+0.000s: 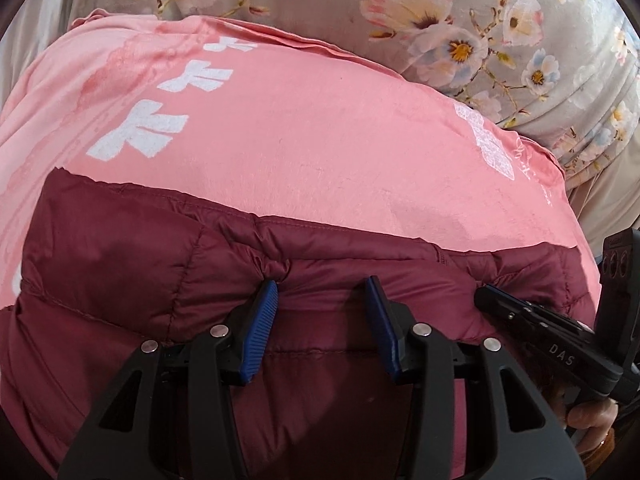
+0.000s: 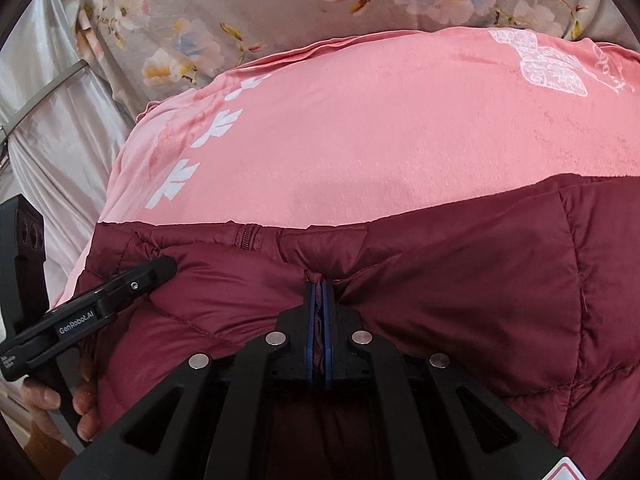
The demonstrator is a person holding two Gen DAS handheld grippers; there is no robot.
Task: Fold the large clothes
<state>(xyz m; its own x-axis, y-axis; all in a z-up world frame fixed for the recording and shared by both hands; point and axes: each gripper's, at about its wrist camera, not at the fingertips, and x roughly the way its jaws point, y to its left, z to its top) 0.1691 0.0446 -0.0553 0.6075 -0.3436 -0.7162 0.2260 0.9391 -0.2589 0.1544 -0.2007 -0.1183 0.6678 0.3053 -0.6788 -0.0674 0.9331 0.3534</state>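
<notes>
A maroon quilted puffer jacket lies over a pink T-shirt with white print. My left gripper is open, its blue pads resting on the jacket's upper edge with a fold of fabric between them. My right gripper is shut on a pinch of the jacket near its upper edge, beside the zipper. The pink T-shirt lies beyond. The right gripper shows at the right of the left wrist view; the left gripper shows at the left of the right wrist view.
The clothes lie on a grey floral bedsheet, which also shows in the right wrist view. A pale satin cloth hangs at the left. A hand holds the left gripper's handle.
</notes>
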